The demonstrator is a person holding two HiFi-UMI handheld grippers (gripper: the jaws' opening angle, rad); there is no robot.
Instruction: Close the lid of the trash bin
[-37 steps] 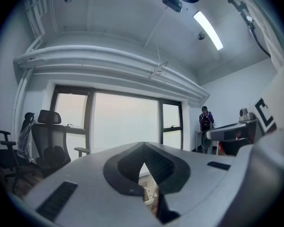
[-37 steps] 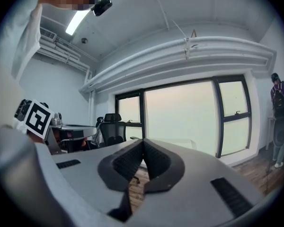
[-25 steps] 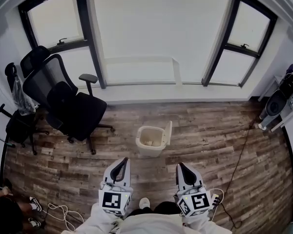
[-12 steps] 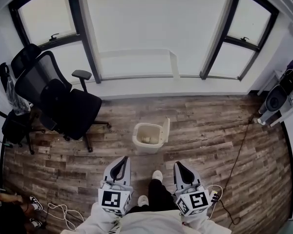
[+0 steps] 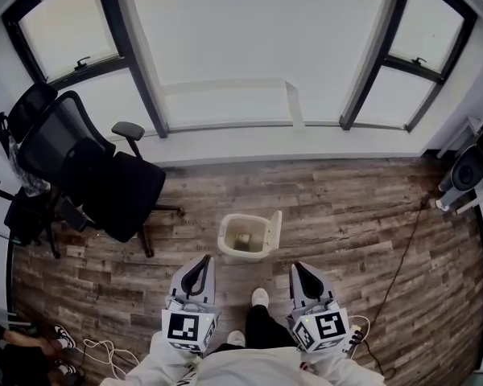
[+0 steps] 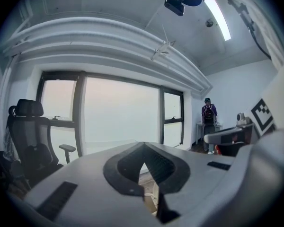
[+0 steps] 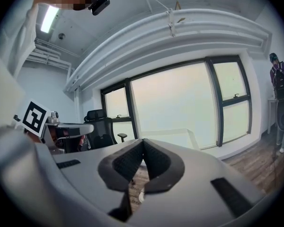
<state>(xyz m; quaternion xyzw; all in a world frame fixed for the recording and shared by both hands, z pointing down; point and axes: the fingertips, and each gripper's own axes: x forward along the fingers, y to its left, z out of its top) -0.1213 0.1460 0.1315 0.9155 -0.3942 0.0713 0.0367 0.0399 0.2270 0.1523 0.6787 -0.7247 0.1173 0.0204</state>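
Checker: Grippers, item one. How do the jaws stand?

Keeper: Left gripper: jaws together, tips meeting, nothing between them. Right gripper: the same, closed and empty. Both are held level and point forward over the floor.

Checker: Item two, the trash bin.

Keeper: Trash bin: pale, rectangular and open, standing on the floor. It lies ahead of both grippers, below them and roughly midway between the two. Neither touches it. Something pale lies inside, but I cannot tell what.

Checker: Its lid?

Keeper: Lid: raised on edge along the bin's right side, apparently hinged there. Its long axis runs away from the person, front to back. It has to swing leftward and down over the opening.

Checker: Which gripper is nearer?

Keeper: The right one, by my reading. The lid stands just ahead and a little inboard of it, while the left gripper would have to cross the bin's mouth. A push from the lid's outer face looks the likely move, and closed jaws suit that.

Checker: Surroundings, relative to the bin?

Keeper: One shoe just on the near side. Office chair well off to the left. Window beyond the far side. Cable well off to the right.
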